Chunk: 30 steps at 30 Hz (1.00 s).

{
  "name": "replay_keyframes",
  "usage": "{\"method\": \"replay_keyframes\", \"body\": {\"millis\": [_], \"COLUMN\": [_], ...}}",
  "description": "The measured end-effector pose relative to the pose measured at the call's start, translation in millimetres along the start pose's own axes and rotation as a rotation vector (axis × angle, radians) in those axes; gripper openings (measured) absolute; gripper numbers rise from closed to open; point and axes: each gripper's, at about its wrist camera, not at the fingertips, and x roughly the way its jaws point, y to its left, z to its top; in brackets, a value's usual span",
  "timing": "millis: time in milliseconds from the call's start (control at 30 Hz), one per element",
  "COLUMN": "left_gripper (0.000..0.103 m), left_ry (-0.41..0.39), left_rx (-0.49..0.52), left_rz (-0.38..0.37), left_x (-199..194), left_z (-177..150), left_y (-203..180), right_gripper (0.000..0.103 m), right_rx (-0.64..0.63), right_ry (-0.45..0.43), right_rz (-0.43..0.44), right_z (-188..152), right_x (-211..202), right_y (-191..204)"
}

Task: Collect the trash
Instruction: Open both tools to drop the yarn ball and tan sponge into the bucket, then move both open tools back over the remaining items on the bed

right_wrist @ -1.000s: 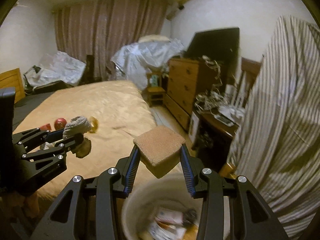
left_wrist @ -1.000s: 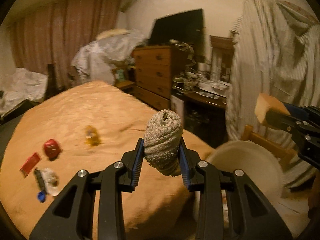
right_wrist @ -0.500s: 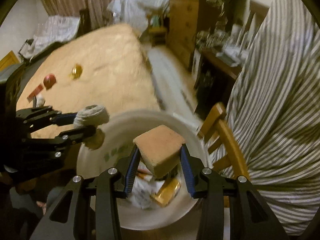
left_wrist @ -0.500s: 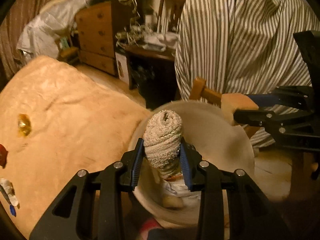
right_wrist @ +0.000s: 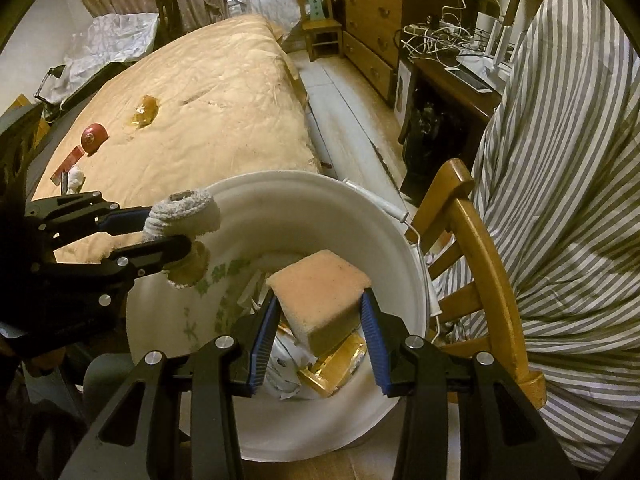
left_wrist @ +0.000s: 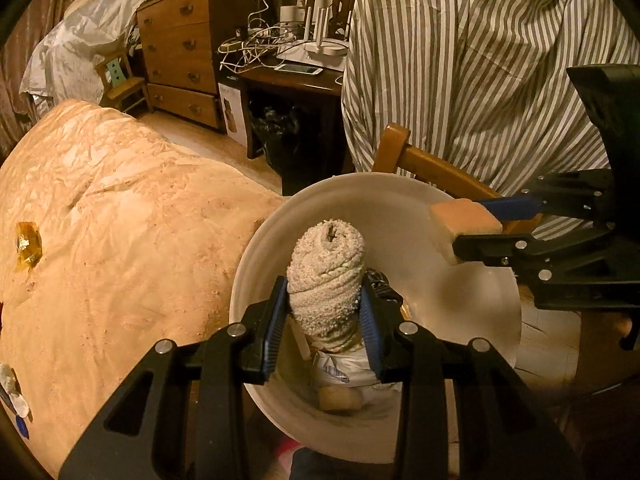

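Trash in hand: a rolled, nubbly cloth (left_wrist: 326, 280) is pinched upright between the blue pads of the left tongs (left_wrist: 324, 320), and a pinkish sponge block (right_wrist: 320, 300) is pinched between the pads of the right tongs (right_wrist: 320, 324). Both tongs point steeply down over the mouth of a white bucket (right_wrist: 280, 196), the cloth near its left rim, the sponge toward its right side. Inside the bucket lie crumpled white paper (right_wrist: 280, 364) and a gold foil wrapper (right_wrist: 336, 364).

The bucket stands just beside the foot of a bed with a tan cover (right_wrist: 208, 92). A wooden chair (right_wrist: 480, 248) is just beside the bucket on the other side, draped with grey-and-white striped fabric (right_wrist: 560, 168).

More trash lies on the bed, well apart from the tongs: an amber wrapper (right_wrist: 145, 110), a red round item (right_wrist: 94, 136), a red flat packet (right_wrist: 66, 164) and a white crumpled scrap (right_wrist: 75, 178).

Beyond stand a wooden chest of drawers (right_wrist: 372, 4) and a dark desk carrying tangled cables (right_wrist: 440, 32).
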Motion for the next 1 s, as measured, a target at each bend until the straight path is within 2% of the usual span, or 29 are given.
{"method": "replay_keyframes", "body": {"millis": [67,100,133,200,233,467,633,800,900,967,1000], "left_gripper": [0.035,0.038,0.043,0.068,0.069,0.069,0.069,0.069,0.069,0.069,0.069], "left_ry": [0.001,0.000,-0.001,-0.010,-0.019,-0.024,-0.049,-0.084,-0.095,-0.098,-0.099], "left_rx": [0.000,0.005,0.005,0.000,-0.005,-0.034,-0.034,-0.060,-0.099,-0.146,-0.159], "left_rz": [0.001,0.003,0.005,0.015,0.024,0.031,0.051,0.102,0.143,0.168,0.181], "left_x": [0.5,0.7,0.8,0.3,-0.9,-6.4,-19.8,-43.8,-55.9,-65.9,-70.1], "left_z": [0.3,0.8,0.6,0.0,-1.1,-3.2,-10.7,-32.4,-48.4,-63.9,-69.5], "left_y": [-1.1,-2.4,-2.4,-1.6,-0.3,8.8,13.8,40.4,64.2,87.5,95.1], "right_gripper": [0.043,0.043,0.043,0.051,0.054,0.054,0.054,0.057,0.065,0.075,0.077], "right_rx": [-0.001,-0.001,-0.001,0.008,0.013,0.039,0.016,-0.074,-0.130,-0.170,-0.184], "right_ry": [-0.003,-0.004,-0.006,-0.016,-0.022,-0.059,-0.111,-0.238,-0.334,-0.386,-0.411], "right_rz": [0.004,0.004,0.004,0.007,0.012,0.022,0.032,0.039,0.044,0.054,0.066], "right_z": [0.5,-0.1,-0.1,-0.4,-0.5,-3.1,-6.1,-8.8,-11.6,-13.4,-14.2], "right_x": [0.5,-0.6,-0.6,-2.3,-3.7,-18.6,-33.6,-58.4,-73.0,-79.6,-82.2], "right_y": [0.0,0.3,0.6,-0.6,-1.6,-6.9,9.2,58.8,96.1,121.4,135.0]}}
